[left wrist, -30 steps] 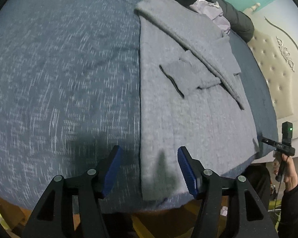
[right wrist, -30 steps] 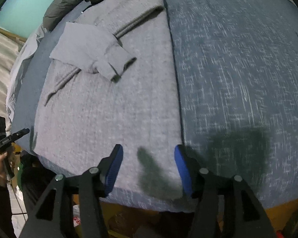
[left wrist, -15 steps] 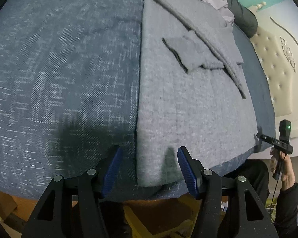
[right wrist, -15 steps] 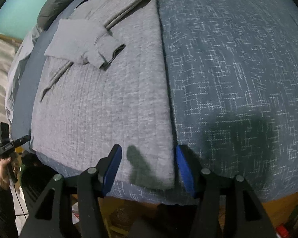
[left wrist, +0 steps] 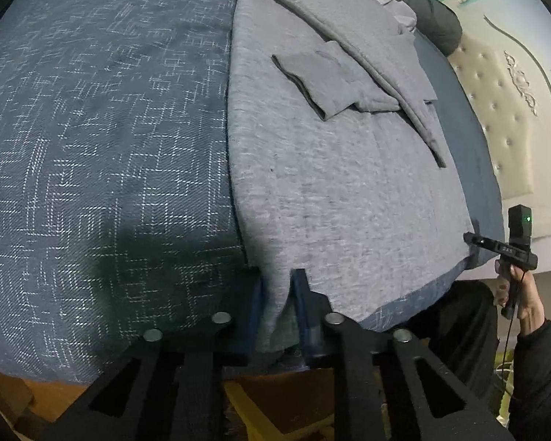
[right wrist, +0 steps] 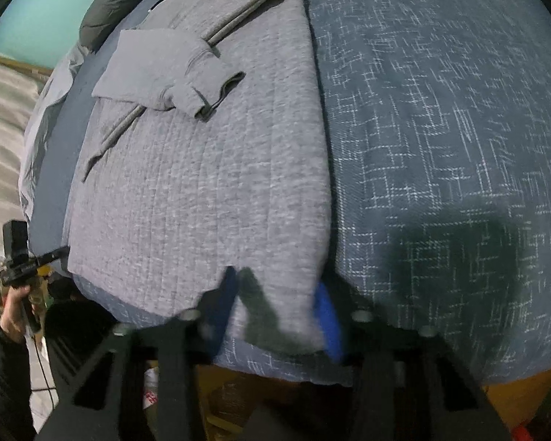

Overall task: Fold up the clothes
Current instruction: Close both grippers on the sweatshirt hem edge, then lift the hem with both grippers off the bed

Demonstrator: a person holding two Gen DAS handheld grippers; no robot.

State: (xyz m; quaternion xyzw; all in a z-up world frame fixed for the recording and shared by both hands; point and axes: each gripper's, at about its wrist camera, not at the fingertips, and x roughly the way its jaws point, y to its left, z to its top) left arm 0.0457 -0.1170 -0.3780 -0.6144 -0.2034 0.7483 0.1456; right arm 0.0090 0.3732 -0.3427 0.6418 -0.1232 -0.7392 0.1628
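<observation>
A grey knit sweater [left wrist: 349,183] lies flat on the dark blue patterned bed cover [left wrist: 92,147], hem towards me, with one sleeve [left wrist: 323,81] folded across its chest. My left gripper [left wrist: 278,294] is shut on the sweater's left hem corner, and cloth bunches between its blue pads. In the right wrist view the sweater [right wrist: 202,202] fills the left half, the folded sleeve [right wrist: 172,73] lying above. My right gripper [right wrist: 277,301] is open, its blurred fingers astride the right hem corner at the bed's edge.
A dark jacket [left wrist: 433,18] and pale clothes are piled at the far end of the bed. A tufted headboard [left wrist: 507,117] stands to the right. A hand holds a black device with a green light [left wrist: 514,246] by the far hem corner. The bed cover [right wrist: 440,128] is bare beside the sweater.
Both grippers have moved forward and down onto the near hem. The left one has shut on its corner. The right one's fingers have come a little closer together around the other corner.
</observation>
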